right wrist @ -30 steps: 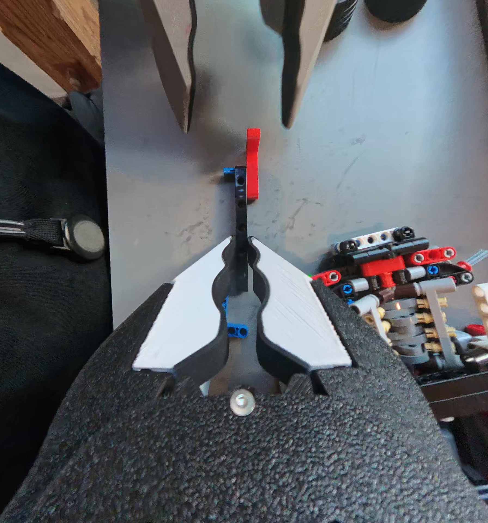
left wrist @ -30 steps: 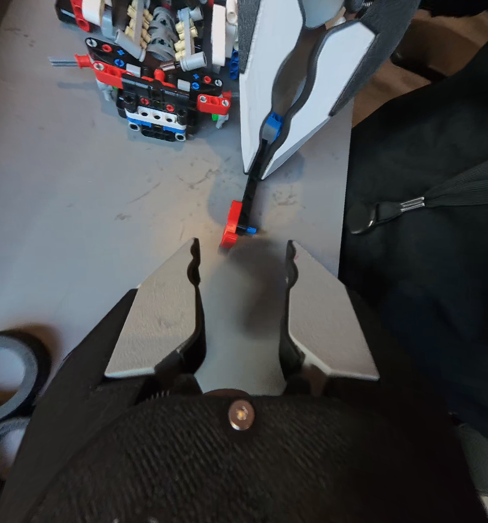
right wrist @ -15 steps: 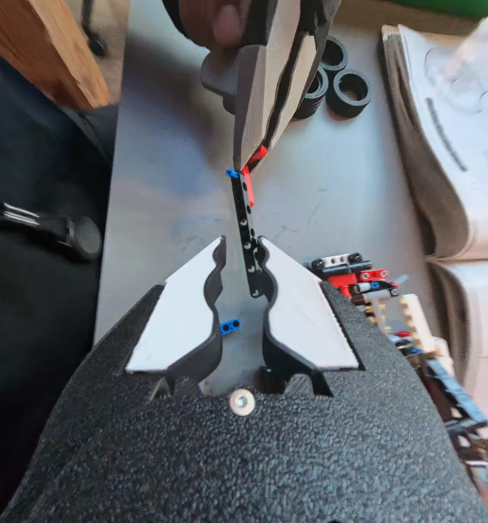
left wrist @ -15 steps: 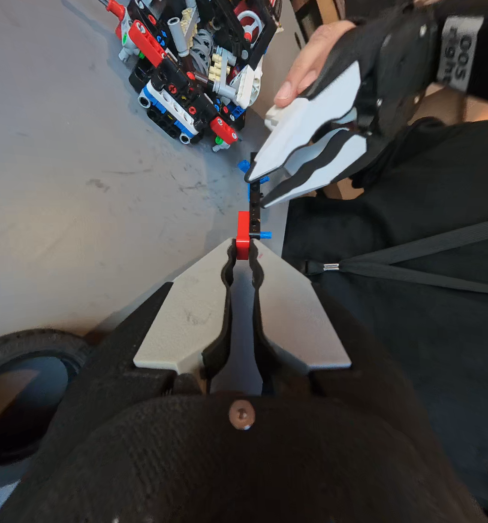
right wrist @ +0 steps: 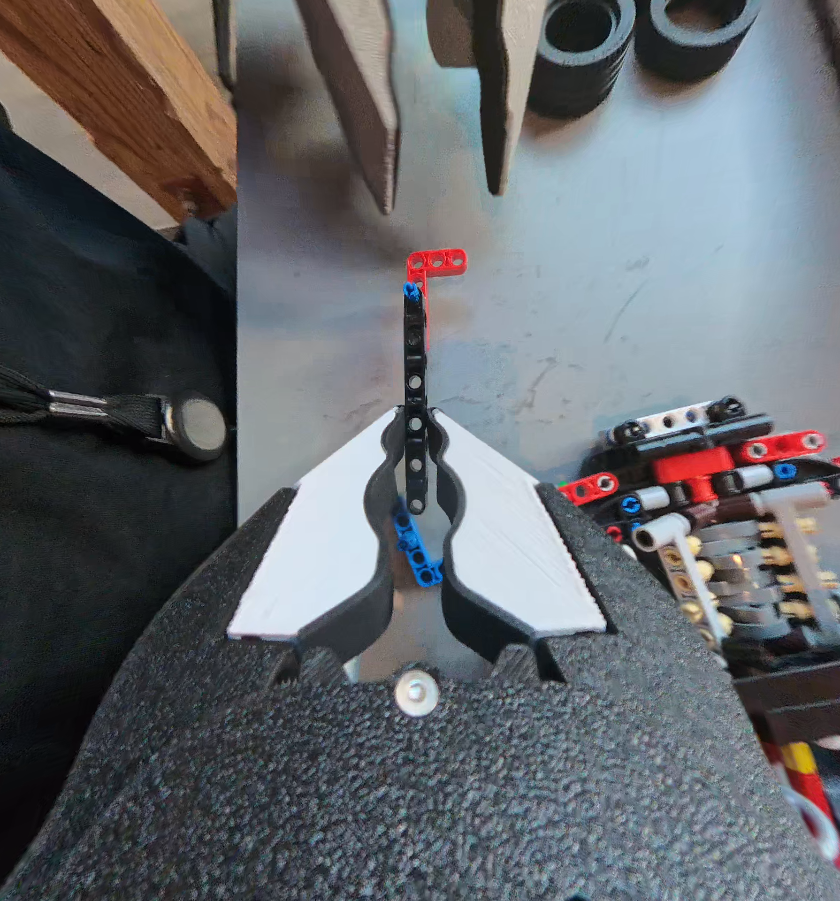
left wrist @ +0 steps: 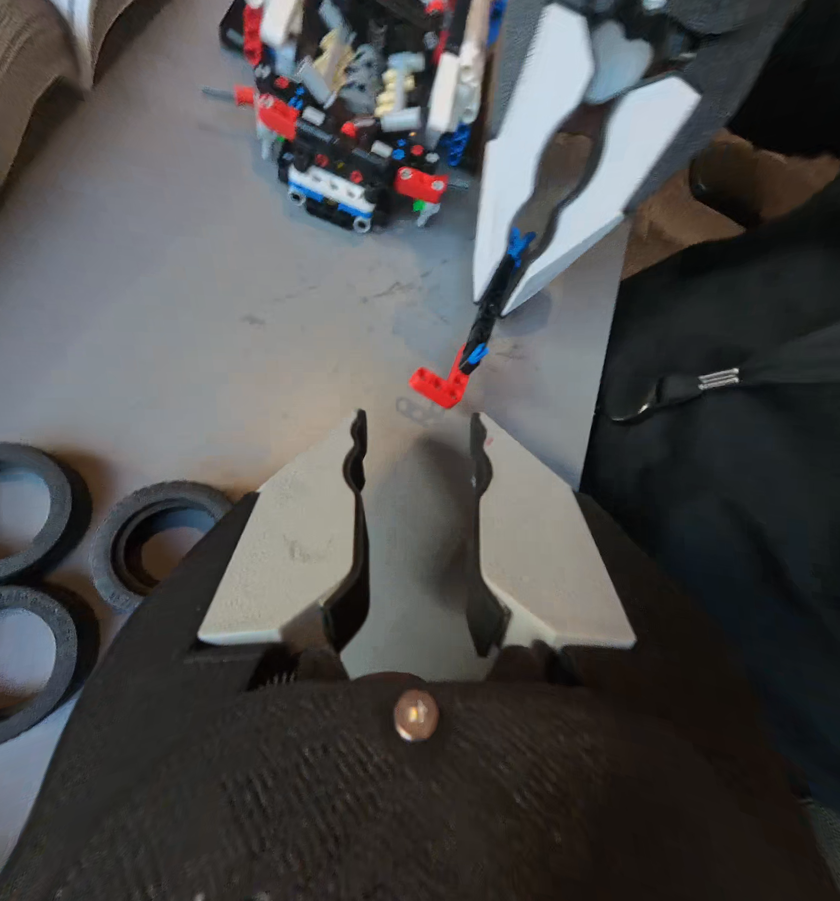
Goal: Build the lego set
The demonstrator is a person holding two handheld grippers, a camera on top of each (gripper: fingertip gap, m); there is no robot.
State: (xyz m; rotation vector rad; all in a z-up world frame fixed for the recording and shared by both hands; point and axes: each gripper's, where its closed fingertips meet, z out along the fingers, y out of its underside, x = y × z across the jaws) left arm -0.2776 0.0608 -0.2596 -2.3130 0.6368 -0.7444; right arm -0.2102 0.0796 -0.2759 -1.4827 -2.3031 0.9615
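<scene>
A scuffed grey surface (left wrist: 164, 312) carried the part-built lego model (left wrist: 359, 122) and black tyres (left wrist: 159, 536). The right gripper (right wrist: 415, 414) pinched a black beam (right wrist: 415, 390) tipped with a red L-piece (right wrist: 435, 263); the left gripper (left wrist: 415, 429) faced it, jaws apart, empty

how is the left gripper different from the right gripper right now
The left gripper is open and holds nothing; the right gripper is shut on the black beam. The left gripper's tips face the beam's red L-piece without touching it. Both have pale fingers with wavy black pads.
</scene>
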